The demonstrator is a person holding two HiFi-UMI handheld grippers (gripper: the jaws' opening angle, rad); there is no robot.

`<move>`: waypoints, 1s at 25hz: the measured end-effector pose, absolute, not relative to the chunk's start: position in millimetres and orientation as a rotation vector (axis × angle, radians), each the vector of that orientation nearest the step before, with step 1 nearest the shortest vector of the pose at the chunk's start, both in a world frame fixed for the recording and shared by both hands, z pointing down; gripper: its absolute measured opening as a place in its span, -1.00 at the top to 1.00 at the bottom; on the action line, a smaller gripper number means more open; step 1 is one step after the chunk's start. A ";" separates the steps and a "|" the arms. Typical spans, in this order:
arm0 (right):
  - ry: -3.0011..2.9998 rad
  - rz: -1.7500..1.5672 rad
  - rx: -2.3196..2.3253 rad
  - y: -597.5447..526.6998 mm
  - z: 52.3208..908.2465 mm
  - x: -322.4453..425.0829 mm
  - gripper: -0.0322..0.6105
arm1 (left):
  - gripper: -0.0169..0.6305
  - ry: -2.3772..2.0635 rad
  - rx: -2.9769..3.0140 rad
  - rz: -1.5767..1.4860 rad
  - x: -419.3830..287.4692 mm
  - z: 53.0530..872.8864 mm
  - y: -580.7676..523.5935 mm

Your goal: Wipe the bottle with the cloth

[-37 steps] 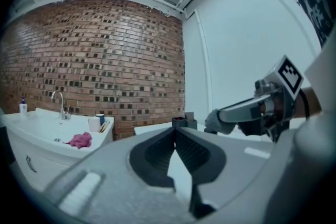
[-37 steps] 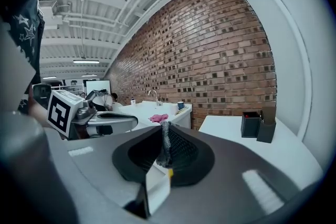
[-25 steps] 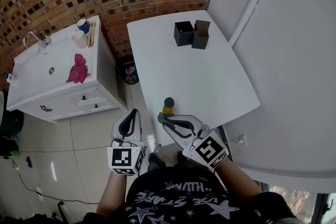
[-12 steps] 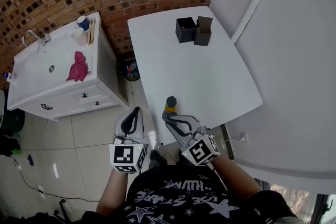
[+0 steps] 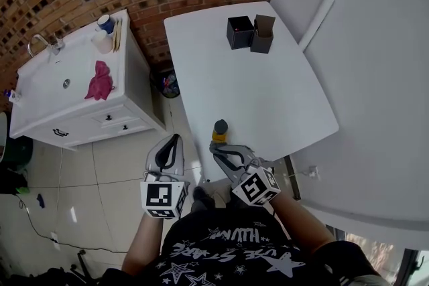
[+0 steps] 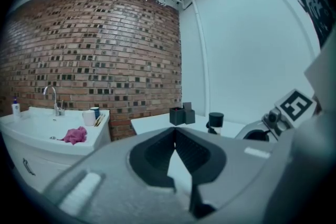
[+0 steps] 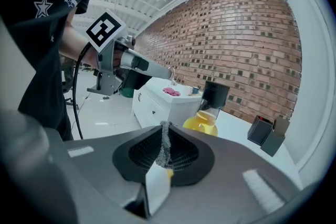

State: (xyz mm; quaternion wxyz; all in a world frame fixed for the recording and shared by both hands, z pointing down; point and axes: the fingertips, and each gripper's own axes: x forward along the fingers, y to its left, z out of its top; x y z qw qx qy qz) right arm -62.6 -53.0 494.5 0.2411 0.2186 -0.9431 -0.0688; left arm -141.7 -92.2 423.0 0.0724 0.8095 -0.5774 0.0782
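White laminate: counter (image 5: 268, 97), the biggest item, nearly bare. Two black boxes (image 5: 250, 33) stand at its far end.

White sink unit (image 5: 40, 110), to the counter's left across a strip of floor. It carries a tap, cups and the cloth.

Left claw (image 5: 175, 139): jaws closed tip to tip with nothing between them, hanging over the floor between sink unit and counter.

Right claw (image 5: 213, 147): jaws closed, pinching a thin grey fuzzy strip (image 7: 164, 147). I cannot tell what the strip is. The tips sit at the counter's near edge, just short of the bottle.

Cloth (image 5: 99, 81): pink, bunched in a heap on the sink unit beside the basin, well apart from the bottle and from both claws.

Bottle (image 5: 219, 131): clear, yellow liquid, dark cap, upright, close to the counter's near left edge.

Handling notes, my judgement:
- Wiping has not begun. The step in hand is fetching the cloth, and the left claw is the nearer one for it.
- I would open the left claw fully before it gets there, come down over the highest fold, and close deep enough to take several layers, so that a good flap hangs free for wiping.
- The bottle stands near the edge, so any sideways push could tip it off. I would brace it with the right claw, low on the body, before the cloth touches.
- Wipe with light strokes running inward from the edge.
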 end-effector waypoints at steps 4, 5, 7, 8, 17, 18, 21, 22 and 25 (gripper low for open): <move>-2.563 -0.157 0.574 -53.6 509.8 -63.0 0.79 | 0.94 -1.741 2.421 0.255 -145.9 425.3 -90.2; -2.558 -0.148 0.570 -53.6 513.8 -62.6 0.79 | 0.94 -1.743 2.419 0.259 -146.9 425.6 -89.9; -2.548 -0.130 0.560 -53.7 521.6 -61.4 0.79 | 0.94 -1.748 2.414 0.267 -149.0 425.6 -89.4; -2.543 -0.122 0.556 -54.2 525.7 -61.0 0.79 | 0.94 -1.751 2.412 0.271 -149.9 425.6 -89.4; -2.507 -0.019 0.551 -58.6 559.4 -60.3 0.79 | 0.94 -1.783 2.399 0.298 -159.7 430.6 -87.5; -2.503 -0.001 0.554 -58.6 562.2 -59.3 0.79 | 0.94 -1.775 2.396 0.298 -158.2 430.9 -86.9; -2.488 0.030 0.549 -55.8 569.7 -55.3 0.79 | 0.94 -1.754 2.390 0.301 -153.8 433.6 -86.2; -2.486 0.043 0.546 -53.3 571.3 -53.9 0.79 | 0.94 -1.752 2.390 0.303 -153.2 434.8 -86.2; -2.523 0.183 0.611 -45.0 568.5 -44.8 0.79 | 0.94 -1.748 2.389 0.303 -151.8 438.0 -86.5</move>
